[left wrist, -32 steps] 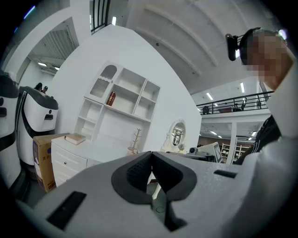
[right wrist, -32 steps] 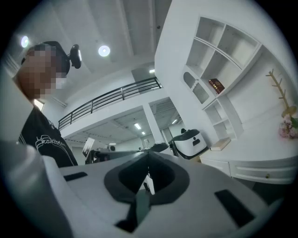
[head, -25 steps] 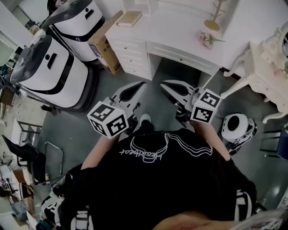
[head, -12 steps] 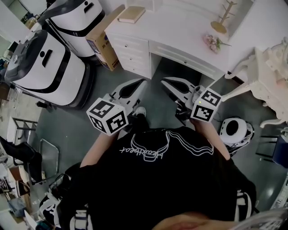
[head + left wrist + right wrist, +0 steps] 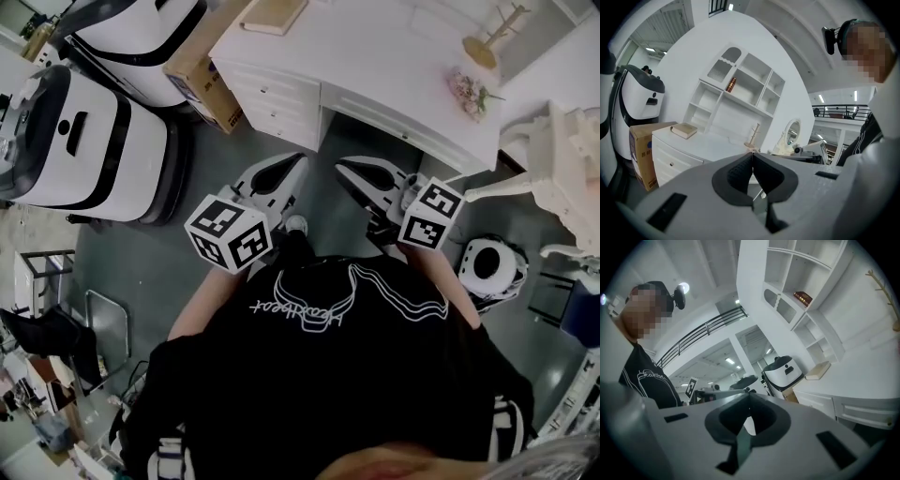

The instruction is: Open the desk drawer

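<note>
**Item:** desk drawer, white.
**Location:** front of the white surface (image 5: pixel 375 56), ahead of both tongs and well apart from them. A shallow centre drawer (image 5: pixel 398 117) sits over the kneehole, with side drawers (image 5: pixel 272 98) stacked at its left.
**Handling (judged):** rigid painted wood, probably light, sliding straight out. The hold is the small knob (image 5: pixel 405 137), which looks glossy and apt to slip.
**Left tongs** (image 5: pixel 296 162): together, empty.
**Right tongs** (image 5: pixel 343 170): together, empty.

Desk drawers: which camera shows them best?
The head view: it shows the stack of small drawers and the wide drawer together, from above. The left gripper view shows only the stack, partly hidden; the right gripper view shows only parts of the fronts.
</note>
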Demonstrator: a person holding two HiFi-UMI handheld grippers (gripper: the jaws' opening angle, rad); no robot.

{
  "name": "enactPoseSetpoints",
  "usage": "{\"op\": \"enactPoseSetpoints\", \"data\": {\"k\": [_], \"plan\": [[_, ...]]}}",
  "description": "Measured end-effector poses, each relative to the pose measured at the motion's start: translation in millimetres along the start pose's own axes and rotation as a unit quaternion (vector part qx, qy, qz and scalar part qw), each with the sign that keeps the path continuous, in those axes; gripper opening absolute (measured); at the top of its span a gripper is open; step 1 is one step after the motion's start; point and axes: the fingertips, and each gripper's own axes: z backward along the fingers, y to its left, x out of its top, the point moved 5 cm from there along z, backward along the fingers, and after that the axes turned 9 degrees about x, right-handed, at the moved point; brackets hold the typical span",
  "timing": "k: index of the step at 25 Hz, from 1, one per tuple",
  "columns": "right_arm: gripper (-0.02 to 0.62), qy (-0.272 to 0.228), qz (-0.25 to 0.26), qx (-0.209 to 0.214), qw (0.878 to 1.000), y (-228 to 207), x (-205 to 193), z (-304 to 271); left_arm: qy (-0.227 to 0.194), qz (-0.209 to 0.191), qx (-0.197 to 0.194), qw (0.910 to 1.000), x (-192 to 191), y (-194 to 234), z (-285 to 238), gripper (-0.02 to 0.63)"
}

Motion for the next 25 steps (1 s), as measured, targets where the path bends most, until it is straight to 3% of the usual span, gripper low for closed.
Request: {"op": "enactPoseSetpoints", "data": {"k": [8,15,20,25], "plan": [[0.006,0.018,-0.032,-0.027,0.999,-92,12,-69,0.027,0.019,0.002,0.9994,25,116,-45,0.005],[0.006,0.029,-0.060,-0.041,0.997,-164,9,-127,0.051,-0.011,0.004,0.9986,21,209,-87,0.006],[0.006,0.039,-0.069,-0.055,0.995,-198,-3,-145,0.054,-0.034,0.034,0.9974,10,264,-115,0.024],[0.006,0.055,-0.094,-0.065,0.992,-225,-32,-145,0.067,-0.041,0.064,0.9949,-14,305,-145,0.087]]}}
